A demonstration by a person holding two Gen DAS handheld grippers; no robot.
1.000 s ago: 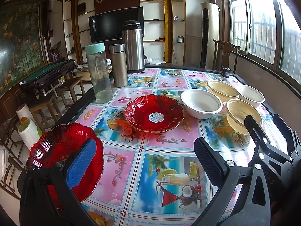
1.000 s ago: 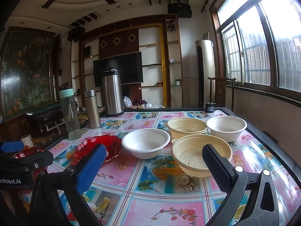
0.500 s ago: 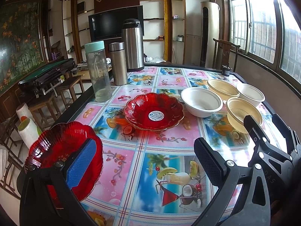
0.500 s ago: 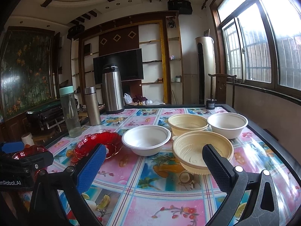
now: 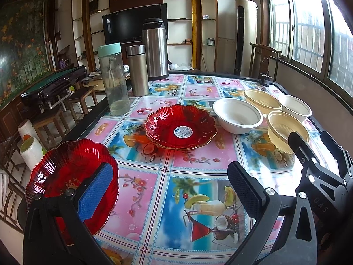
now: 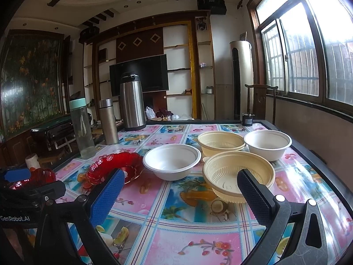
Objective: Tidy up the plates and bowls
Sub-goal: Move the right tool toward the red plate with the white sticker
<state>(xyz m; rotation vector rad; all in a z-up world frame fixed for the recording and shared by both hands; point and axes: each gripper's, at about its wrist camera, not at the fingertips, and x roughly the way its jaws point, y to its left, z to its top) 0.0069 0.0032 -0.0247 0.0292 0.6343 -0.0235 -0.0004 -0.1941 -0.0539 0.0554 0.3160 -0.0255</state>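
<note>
A: Left wrist view first. What does the left gripper (image 5: 169,190) look like?

B: Its jaws stand wide apart with nothing between them. The blue finger pad (image 5: 97,190) lies over a red scalloped plate (image 5: 66,176) at the near left corner of the table (image 5: 198,161); from this angle I cannot tell whether it touches the plate.

A: And the other dishes?

B: A second red plate (image 5: 179,127) with a round sticker sits mid-table. Just to its right is a white bowl (image 5: 237,116). Beyond that are a cream ribbed bowl (image 5: 262,100), another white bowl (image 5: 294,108) and a nearer cream bowl (image 5: 286,130), all close together.

A: The right gripper (image 6: 178,190)?

B: Also spread open, empty, hovering over the tablecloth; its black pad overlaps the near cream bowl in the right wrist view.

A: Anything else on the table?

B: A clear bottle with a mint lid (image 5: 113,79), a steel flask (image 5: 138,70) and a tall steel thermos (image 5: 154,48) stand along the far left side.
</note>
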